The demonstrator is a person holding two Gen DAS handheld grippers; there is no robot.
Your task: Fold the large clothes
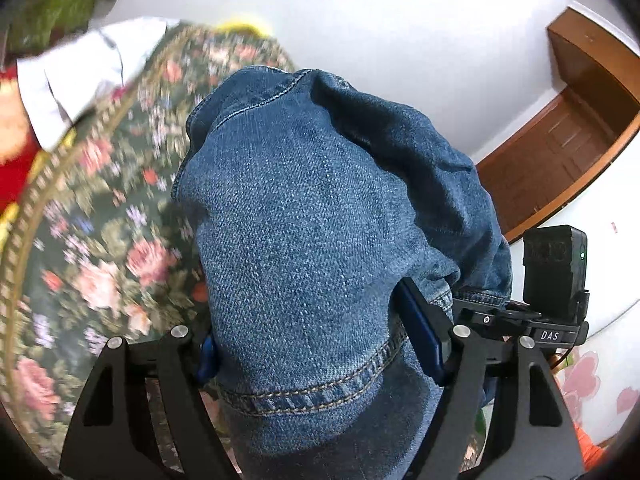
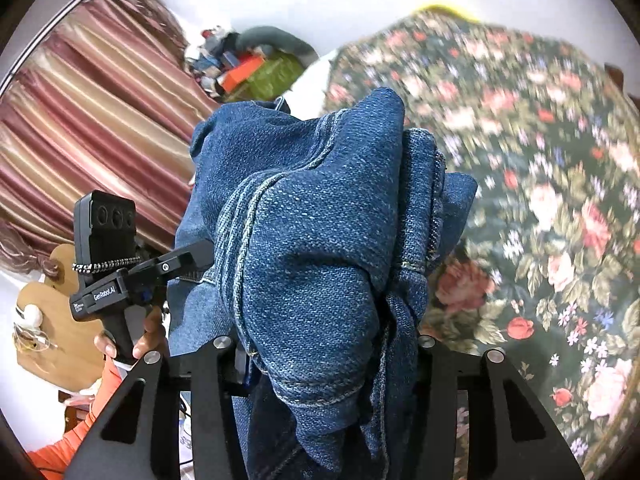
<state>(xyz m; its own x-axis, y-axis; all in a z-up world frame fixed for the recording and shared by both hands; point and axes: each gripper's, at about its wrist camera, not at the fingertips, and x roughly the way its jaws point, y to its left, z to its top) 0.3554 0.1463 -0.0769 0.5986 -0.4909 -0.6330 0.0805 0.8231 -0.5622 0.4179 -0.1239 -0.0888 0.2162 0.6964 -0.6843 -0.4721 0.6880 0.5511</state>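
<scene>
A large blue denim garment (image 1: 304, 208) hangs bunched up above a floral bedspread (image 1: 104, 248). My left gripper (image 1: 316, 344) is shut on a thick hemmed fold of it, with a blue pad pressing on either side. In the right wrist view the same denim (image 2: 320, 240) is piled over my right gripper (image 2: 332, 360), which is shut on a crumpled bunch; its pads are hidden by the cloth. The other gripper shows in each view: the right one (image 1: 556, 280) at the denim's right edge, the left one (image 2: 108, 272) at its left, held by a hand (image 2: 132, 344).
The floral bedspread (image 2: 540, 200) fills the space below and beside the denim. A white cloth (image 1: 80, 76) and a red item (image 1: 12, 168) lie at its far left. A wooden door (image 1: 560, 148), a striped curtain (image 2: 92, 120) and a clutter pile (image 2: 248, 68) stand around.
</scene>
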